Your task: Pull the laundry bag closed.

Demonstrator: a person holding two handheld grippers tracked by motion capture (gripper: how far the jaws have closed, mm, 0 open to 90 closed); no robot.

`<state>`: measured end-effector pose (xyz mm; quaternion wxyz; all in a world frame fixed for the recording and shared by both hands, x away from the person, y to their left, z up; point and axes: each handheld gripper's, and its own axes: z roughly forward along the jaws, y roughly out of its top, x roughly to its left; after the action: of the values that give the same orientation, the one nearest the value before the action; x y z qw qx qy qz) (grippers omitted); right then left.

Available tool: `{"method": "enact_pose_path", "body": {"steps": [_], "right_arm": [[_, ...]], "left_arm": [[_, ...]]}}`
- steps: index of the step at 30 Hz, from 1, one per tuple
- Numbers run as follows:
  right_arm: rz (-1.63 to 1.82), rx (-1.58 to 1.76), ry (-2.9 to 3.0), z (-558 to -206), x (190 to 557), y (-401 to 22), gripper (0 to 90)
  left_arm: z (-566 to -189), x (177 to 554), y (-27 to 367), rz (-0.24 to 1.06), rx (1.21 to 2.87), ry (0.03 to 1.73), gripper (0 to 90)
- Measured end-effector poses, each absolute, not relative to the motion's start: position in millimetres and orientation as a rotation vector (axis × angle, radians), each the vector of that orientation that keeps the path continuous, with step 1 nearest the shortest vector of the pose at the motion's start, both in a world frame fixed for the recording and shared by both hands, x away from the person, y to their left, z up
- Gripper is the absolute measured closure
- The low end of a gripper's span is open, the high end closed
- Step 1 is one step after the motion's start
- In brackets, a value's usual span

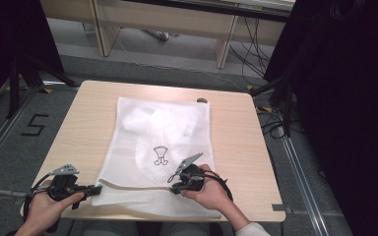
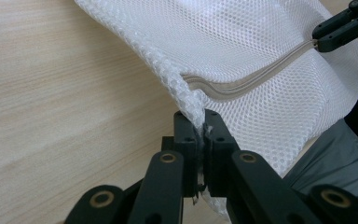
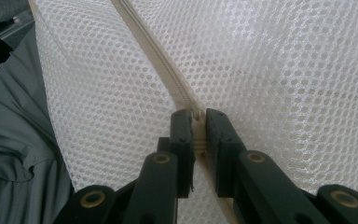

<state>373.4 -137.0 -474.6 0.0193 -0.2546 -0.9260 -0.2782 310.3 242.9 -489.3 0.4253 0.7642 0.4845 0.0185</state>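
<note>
A white mesh bag [image 1: 157, 147] lies flat on the table [image 1: 236, 147] (its zipper [image 2: 251, 79] runs along the near edge). The left gripper [image 2: 200, 122] pinches the bag's corner; the right gripper [image 3: 196, 116] is closed on the zipper.

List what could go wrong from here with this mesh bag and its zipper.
1. The left claw pinches only the edge of the mesh bag; a pull could slip it free or tear the netting.
2. The right claw grips a small part on the zipper; it may lose hold.
3. The bag overhangs the table edge and could slide off.
</note>
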Motion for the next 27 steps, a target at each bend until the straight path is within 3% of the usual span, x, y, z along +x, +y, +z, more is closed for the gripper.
{"method": "enact_pose_path", "body": {"steps": [27], "right_arm": [[-0.876, -0.820, -2.879, -474.5, 374.6, -157.4, 82.5]], "left_arm": [[-489.2, 310.5, 243.3, 0.050, 1.908, 1.224, 85.3]]}}
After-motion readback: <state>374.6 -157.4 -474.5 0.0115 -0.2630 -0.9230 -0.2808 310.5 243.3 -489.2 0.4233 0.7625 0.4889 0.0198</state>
